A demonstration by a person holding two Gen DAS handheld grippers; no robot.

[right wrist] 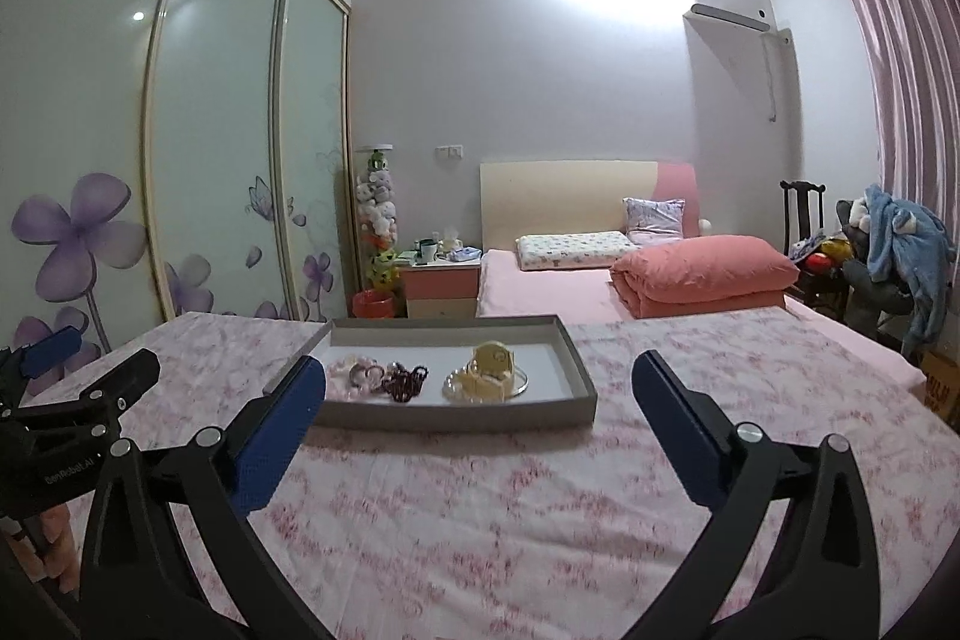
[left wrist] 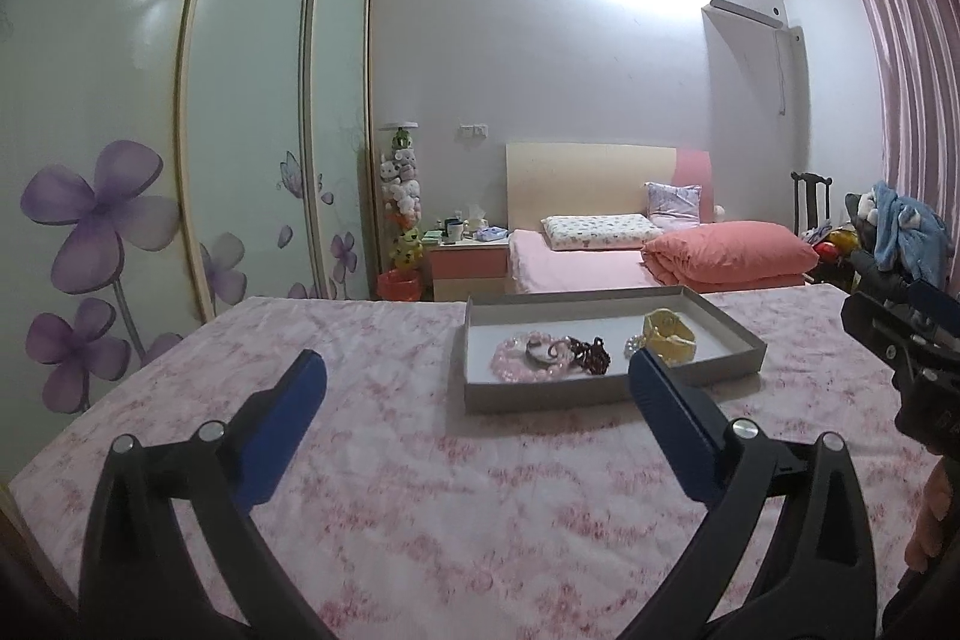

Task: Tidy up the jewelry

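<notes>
Both the left gripper (left wrist: pixel 477 370) and right gripper (right wrist: pixel 480 376) hover spread, empty; approach the shallow grey cardboard tray (right wrist: pixel 576 370) at frame centre slowly, targeting one pink beaded bracelet (right wrist: pixel 345 373).

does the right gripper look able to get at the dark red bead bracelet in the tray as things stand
Probably yes. The right gripper is open and empty, facing the tray, and the dark red bead bracelet lies uncovered near the front wall. Only that low wall and the adjoining pink bracelet crowd it.

The left gripper (left wrist: pixel 477 376) hovered wide open above the tablecloth (left wrist: pixel 372 460), with the jewelry tray (left wrist: pixel 540 396) at 1 o'clock.
</notes>
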